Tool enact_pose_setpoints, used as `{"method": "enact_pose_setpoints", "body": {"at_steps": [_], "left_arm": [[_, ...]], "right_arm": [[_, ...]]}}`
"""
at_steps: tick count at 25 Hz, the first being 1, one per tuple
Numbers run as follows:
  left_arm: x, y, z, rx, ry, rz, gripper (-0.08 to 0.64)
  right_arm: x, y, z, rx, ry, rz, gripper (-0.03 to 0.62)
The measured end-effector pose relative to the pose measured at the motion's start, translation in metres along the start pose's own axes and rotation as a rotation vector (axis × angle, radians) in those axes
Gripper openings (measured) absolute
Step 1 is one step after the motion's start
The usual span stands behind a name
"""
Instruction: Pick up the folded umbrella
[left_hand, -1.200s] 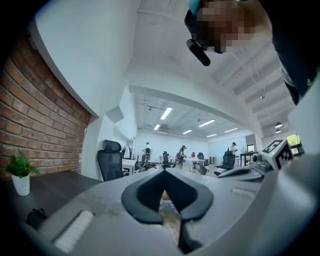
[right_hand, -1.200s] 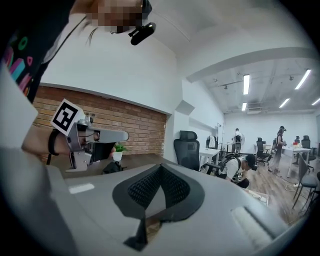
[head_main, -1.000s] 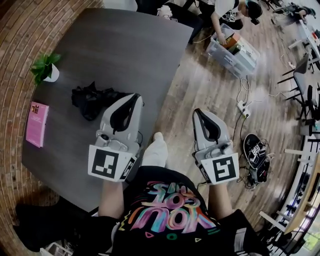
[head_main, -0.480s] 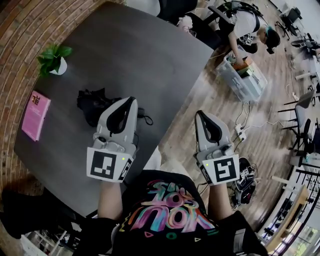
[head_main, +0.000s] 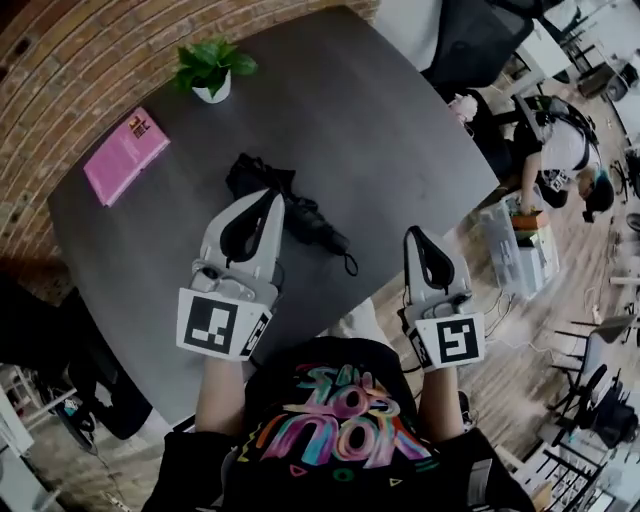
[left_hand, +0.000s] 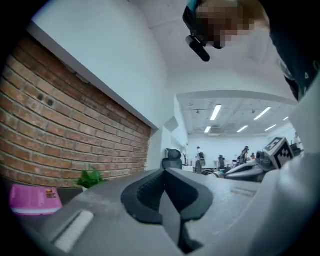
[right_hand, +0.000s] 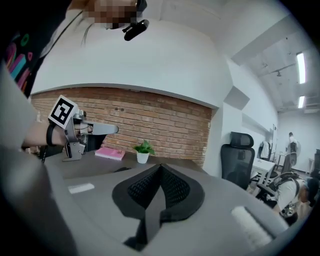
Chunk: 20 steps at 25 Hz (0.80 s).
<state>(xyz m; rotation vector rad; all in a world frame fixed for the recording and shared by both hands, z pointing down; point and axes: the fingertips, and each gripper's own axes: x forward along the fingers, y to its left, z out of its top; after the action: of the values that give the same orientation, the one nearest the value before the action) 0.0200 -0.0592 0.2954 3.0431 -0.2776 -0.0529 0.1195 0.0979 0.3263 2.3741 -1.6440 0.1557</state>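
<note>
The folded black umbrella (head_main: 305, 218) lies on the dark grey table (head_main: 380, 130), with its bunched canopy to the far left and its strap end to the near right. My left gripper (head_main: 270, 194) is shut and empty. It is held level over the table, and its tip covers the umbrella's near side in the head view. In the left gripper view its jaws (left_hand: 165, 171) meet with nothing between them. My right gripper (head_main: 414, 232) hangs over the table's near right edge, apart from the umbrella. It is also shut and empty (right_hand: 160, 166).
A potted plant (head_main: 210, 70) and a pink book (head_main: 125, 155) sit at the table's far left by the brick wall (head_main: 90, 40). A black office chair (head_main: 470, 40) stands beyond the table. A person (head_main: 560, 150) bends over a clear bin (head_main: 520, 245) on the wooden floor at the right.
The view and both grippers have swung left toward the table. The umbrella, earlier to the left of the left gripper, now lies just past its tip. Both grippers stay shut.
</note>
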Motion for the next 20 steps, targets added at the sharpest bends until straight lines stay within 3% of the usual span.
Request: {"method": "enact_pose_setpoints", "body": {"at_steps": [9, 13, 20], "left_arm": [[-0.038, 0.083, 0.009, 0.020, 0.003, 0.394, 0.001], [-0.033, 0.090, 0.019, 0.003, -0.038, 0.480, 0.002], [-0.024, 0.079, 0.019, 0.035, -0.026, 0.633, 0.001]], "right_arm": [[0.106, 0.035, 0.022, -0.060, -0.065, 0.363, 0.000], [0.131, 0.033, 0.034, -0.073, -0.095, 0.467, 0.000], [0.158, 0.021, 0.041, -0.097, -0.136, 0.631, 0.000]]}}
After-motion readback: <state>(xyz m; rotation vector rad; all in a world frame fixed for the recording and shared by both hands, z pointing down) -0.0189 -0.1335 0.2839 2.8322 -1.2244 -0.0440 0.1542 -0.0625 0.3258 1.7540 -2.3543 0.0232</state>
